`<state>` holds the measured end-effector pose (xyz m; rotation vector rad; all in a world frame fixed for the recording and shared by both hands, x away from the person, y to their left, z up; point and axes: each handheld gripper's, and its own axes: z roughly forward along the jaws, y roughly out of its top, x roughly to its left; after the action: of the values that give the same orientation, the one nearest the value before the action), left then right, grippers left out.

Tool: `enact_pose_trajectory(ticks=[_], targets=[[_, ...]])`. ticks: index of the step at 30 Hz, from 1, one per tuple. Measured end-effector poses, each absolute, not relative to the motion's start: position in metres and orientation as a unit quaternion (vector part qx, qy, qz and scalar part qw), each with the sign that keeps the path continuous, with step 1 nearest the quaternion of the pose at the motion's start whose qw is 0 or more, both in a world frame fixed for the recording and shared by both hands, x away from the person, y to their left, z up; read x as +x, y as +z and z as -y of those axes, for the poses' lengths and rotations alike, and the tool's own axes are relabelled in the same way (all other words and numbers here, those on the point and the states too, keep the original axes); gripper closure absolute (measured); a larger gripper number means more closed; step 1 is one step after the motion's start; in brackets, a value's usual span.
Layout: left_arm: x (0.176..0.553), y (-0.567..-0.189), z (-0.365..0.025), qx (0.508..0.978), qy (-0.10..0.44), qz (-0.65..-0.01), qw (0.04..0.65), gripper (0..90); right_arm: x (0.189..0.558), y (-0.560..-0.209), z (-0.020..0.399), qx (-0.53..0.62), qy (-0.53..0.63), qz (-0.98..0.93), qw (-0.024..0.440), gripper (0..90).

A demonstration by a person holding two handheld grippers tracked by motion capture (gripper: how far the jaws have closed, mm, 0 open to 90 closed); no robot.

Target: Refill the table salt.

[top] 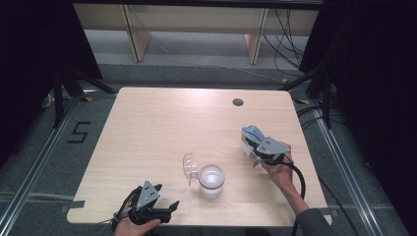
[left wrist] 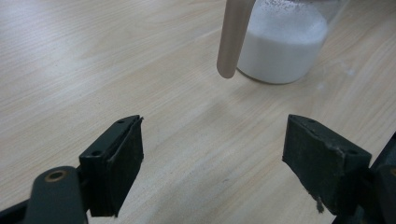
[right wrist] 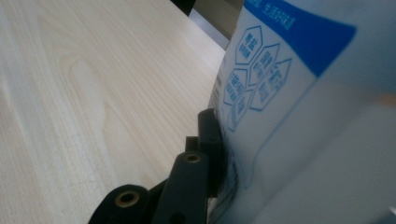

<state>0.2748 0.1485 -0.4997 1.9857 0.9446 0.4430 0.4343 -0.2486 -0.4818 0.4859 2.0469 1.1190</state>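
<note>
A clear glass jar [top: 211,181] half full of white powder stands near the table's front middle, its clear lid [top: 190,167] tipped open to the left. Up close in the left gripper view the jar [left wrist: 280,42] has a blurred beige bar [left wrist: 232,37] in front of it. My left gripper [top: 166,195] rests at the front left edge, open [left wrist: 212,154], with bare wood between its pads [left wrist: 116,163]. To the right of the jar, my right gripper [top: 252,145] is shut on a white and blue printed bag [top: 250,133]. One black pad [right wrist: 208,149] presses the bag [right wrist: 289,93].
The light wooden table [top: 162,123] has a round cable hole [top: 238,102] at the back right. Black frame legs and cables stand on the grey floor on both sides. A black cable [top: 298,177] trails from the right gripper over the table's front right part.
</note>
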Motion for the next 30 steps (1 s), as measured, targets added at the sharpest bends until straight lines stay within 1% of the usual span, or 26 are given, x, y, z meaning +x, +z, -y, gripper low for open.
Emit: enact_pose_trajectory(ticks=[2, 4, 5, 6, 8, 9, 10, 11, 12, 17, 18, 20, 21, 26, 27, 30], targets=[[0.275, -0.499, -0.149, 0.798, 0.181, -0.378, 0.432, 19.7, 0.436, -0.483, 0.253, 0.198, 0.445, -0.792, 0.368, 85.7], [0.275, -0.499, -0.149, 0.798, 0.181, -0.378, 0.432, 19.7, 0.437, -0.482, 0.254, 0.205, 0.448, -0.789, 0.367, 81.0], [0.275, -0.499, -0.149, 0.798, 0.181, -0.378, 0.432, 19.7, 0.437, -0.482, 0.254, 0.205, 0.448, -0.789, 0.367, 81.0], [0.275, -0.498, -0.151, 0.805, 0.184, -0.372, 0.424, 19.7, 0.436, -0.482, 0.255, 0.215, 0.448, -0.786, 0.367, 77.0], [0.275, -0.499, -0.149, 0.799, 0.179, -0.378, 0.432, 19.7, 0.434, -0.48, 0.254, 0.214, 0.447, -0.787, 0.368, 72.6], [0.275, -0.499, -0.149, 0.798, 0.181, -0.377, 0.433, 19.7, 0.433, -0.479, 0.254, 0.22, 0.445, -0.785, 0.37, 67.7], [0.276, -0.499, -0.15, 0.804, 0.184, -0.373, 0.426, 19.7, 0.434, -0.479, 0.254, 0.222, 0.446, -0.781, 0.376, 65.0], [0.275, -0.499, -0.149, 0.798, 0.182, -0.379, 0.432, 19.6, 0.433, -0.478, 0.254, 0.229, 0.446, -0.783, 0.367, 62.7], [0.275, -0.499, -0.149, 0.797, 0.179, -0.379, 0.434, 19.7, 0.433, -0.478, 0.255, 0.229, 0.447, -0.779, 0.374, 58.7], [0.275, -0.499, -0.149, 0.798, 0.181, -0.378, 0.434, 19.6, 0.43, -0.475, 0.255, 0.239, 0.453, -0.775, 0.371, 42.4], [0.275, -0.499, -0.148, 0.796, 0.18, -0.379, 0.436, 19.6, 0.428, -0.475, 0.255, 0.248, 0.455, -0.774, 0.365, 39.0], [0.275, -0.499, -0.15, 0.8, 0.184, -0.377, 0.43, 19.6, 0.428, -0.474, 0.255, 0.242, 0.458, -0.771, 0.369, 37.5], [0.275, -0.499, -0.149, 0.795, 0.18, -0.38, 0.437, 19.6, 0.427, -0.473, 0.256, 0.241, 0.456, -0.774, 0.367, 35.5], [0.275, -0.499, -0.149, 0.795, 0.181, -0.38, 0.437, 19.6, 0.418, -0.471, 0.261, 0.257, 0.47, -0.758, 0.373, 31.3], [0.275, -0.499, -0.149, 0.795, 0.181, -0.38, 0.437, 19.6, 0.417, -0.47, 0.262, 0.254, 0.472, -0.755, 0.377, 31.2], [0.275, -0.499, -0.149, 0.797, 0.179, -0.378, 0.436, 19.6, 0.411, -0.468, 0.265, 0.259, 0.48, -0.751, 0.372, 31.4]])
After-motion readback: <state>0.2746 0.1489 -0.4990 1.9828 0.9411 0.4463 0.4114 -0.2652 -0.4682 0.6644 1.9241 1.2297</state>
